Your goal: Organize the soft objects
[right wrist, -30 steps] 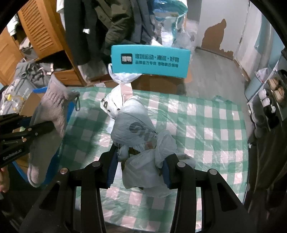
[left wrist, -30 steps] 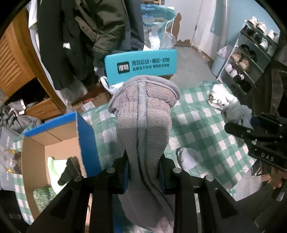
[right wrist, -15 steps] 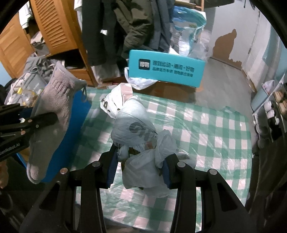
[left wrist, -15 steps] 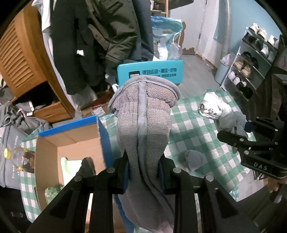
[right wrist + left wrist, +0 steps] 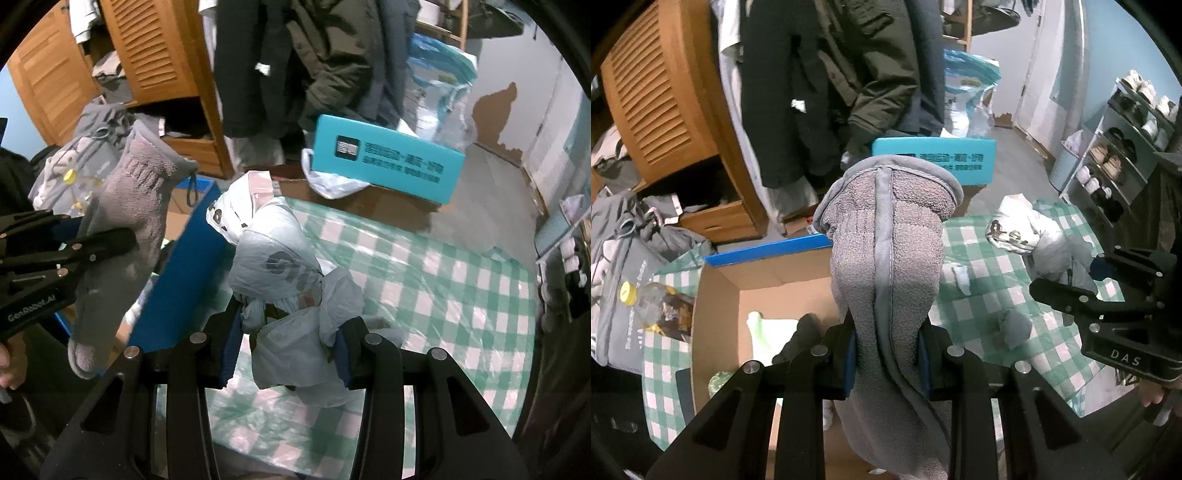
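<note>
I'm looking at a home entry/bedroom: coats (image 5: 849,74) hanging by wooden wardrobe (image 5: 661,103), shoe rack (image 5: 1115,155), checked cloth (image 5: 443,280) on table.

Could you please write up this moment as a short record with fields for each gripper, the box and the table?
left gripper: shut on grey glove, lifted above the box
right gripper: shut on knotted plastic bag bundle, lifted above the table
cardboard box: open, blue outside, some soft items inside
table: green checked cloth
left on table: small grey item
</note>
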Demonstrator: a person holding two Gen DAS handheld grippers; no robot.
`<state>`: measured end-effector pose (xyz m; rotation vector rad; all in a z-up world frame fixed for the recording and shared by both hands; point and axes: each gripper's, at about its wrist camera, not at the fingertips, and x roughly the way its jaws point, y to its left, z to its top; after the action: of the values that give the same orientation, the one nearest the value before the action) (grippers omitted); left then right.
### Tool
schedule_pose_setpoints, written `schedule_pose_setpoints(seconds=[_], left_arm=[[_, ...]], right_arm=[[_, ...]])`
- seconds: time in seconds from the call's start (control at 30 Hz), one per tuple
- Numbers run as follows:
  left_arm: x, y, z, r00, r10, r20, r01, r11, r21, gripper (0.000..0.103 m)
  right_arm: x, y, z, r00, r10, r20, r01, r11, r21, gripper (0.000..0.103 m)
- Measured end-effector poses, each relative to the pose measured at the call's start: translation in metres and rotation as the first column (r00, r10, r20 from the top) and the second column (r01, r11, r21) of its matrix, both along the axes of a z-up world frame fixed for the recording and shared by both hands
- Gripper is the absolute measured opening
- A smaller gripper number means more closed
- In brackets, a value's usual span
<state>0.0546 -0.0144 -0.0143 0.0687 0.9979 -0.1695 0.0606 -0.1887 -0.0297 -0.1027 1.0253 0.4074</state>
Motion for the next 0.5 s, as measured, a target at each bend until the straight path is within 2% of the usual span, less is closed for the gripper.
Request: schedule_pose_setpoints(seconds=[0.5], left_arm=[[-0.002,0.062,-0.015,0.994,0.111,-0.015,-0.111,0.994,0.014,0.027]], right_arm=[[0.006,0.072,0.003,0.995,0.104,-0.005,-0.104,0.995,-0.002,0.041]])
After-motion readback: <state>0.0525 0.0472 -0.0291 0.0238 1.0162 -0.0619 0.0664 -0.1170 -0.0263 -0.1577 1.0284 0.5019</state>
